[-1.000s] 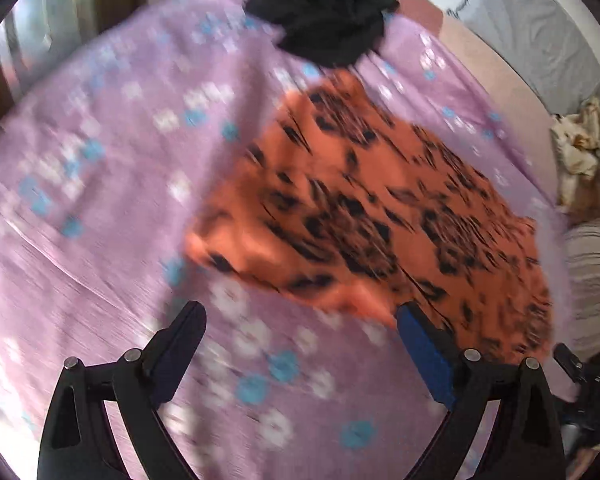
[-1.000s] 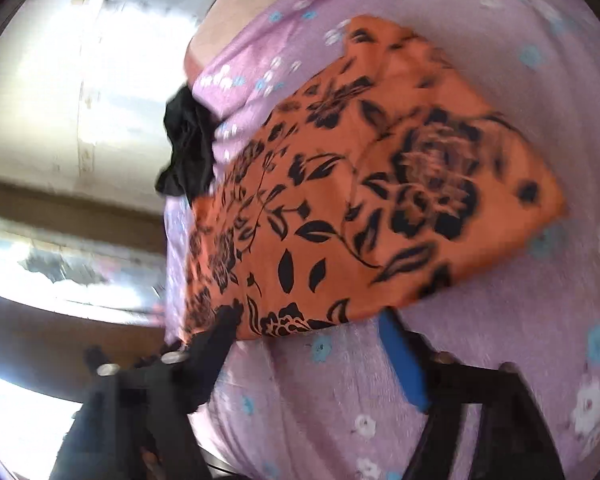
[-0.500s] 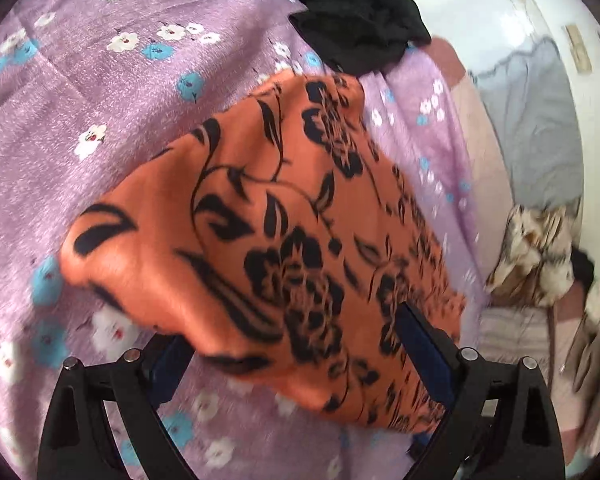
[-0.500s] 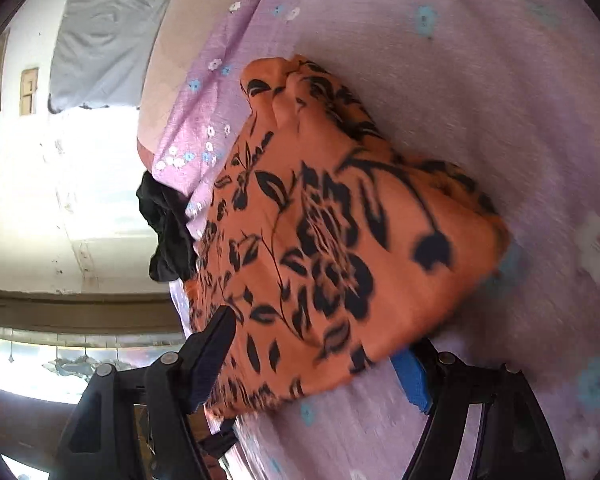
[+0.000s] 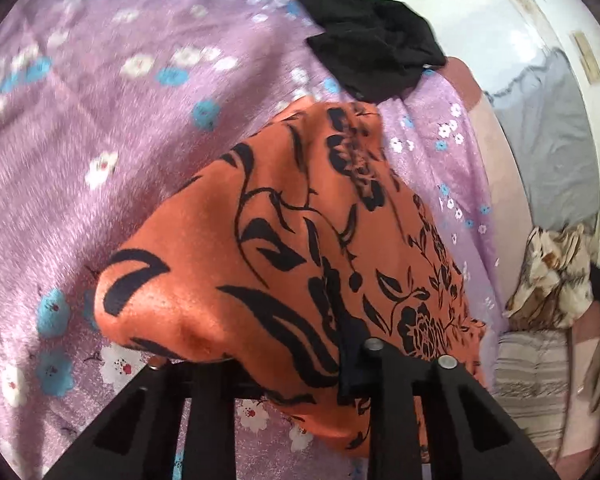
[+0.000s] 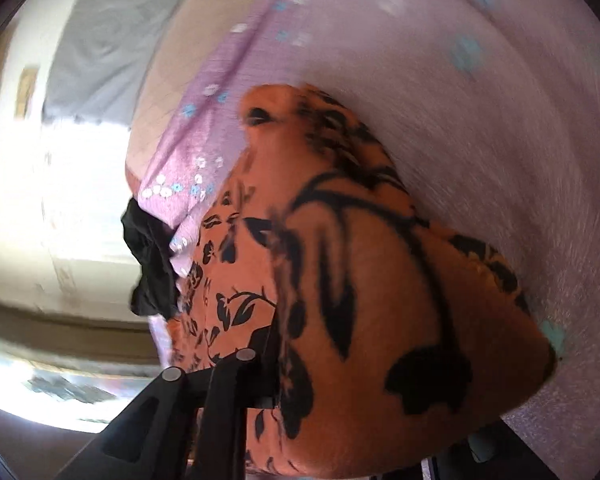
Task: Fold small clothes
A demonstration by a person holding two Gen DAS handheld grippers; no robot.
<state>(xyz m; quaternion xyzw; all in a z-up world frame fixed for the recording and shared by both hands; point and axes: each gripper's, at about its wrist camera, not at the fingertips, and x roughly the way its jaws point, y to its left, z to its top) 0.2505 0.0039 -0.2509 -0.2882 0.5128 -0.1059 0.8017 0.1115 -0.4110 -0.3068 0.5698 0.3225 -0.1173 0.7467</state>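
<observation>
Closing on cloth at the near edge of both views, each gripper has a bunch of the orange garment (image 5: 300, 264) between its jaws. In the left wrist view the left gripper (image 5: 284, 364) shows its two black arms drawn close together, with the orange floral fabric humped up over and between them, so the pads appear to be pinching a near corner. In the right wrist view the right gripper (image 6: 300, 364) shows only its left arm; the other is buried under a fold of the same garment (image 6: 360, 300), which bulges close to the lens. Its jaws too are closing with cloth between them.

Beyond the jaws, the garment runs away from both grippers along its long axis, lying on the purple flowered bedspread (image 5: 100, 140) and narrowing toward its far end. That axis points roughly from the near held edge to the far edge, so I judge that the coming fold means carrying the near edge up and over toward the far end. Both hands seem about equally near their corners; neither has an advantage.

Farther still, a crumpled black garment (image 5: 372, 40) lies just past the orange one's far end, apart from it. Right of the bedspread in the left view sit a grey cloth (image 5: 548, 140) and a patterned bundle (image 5: 552, 280).
</observation>
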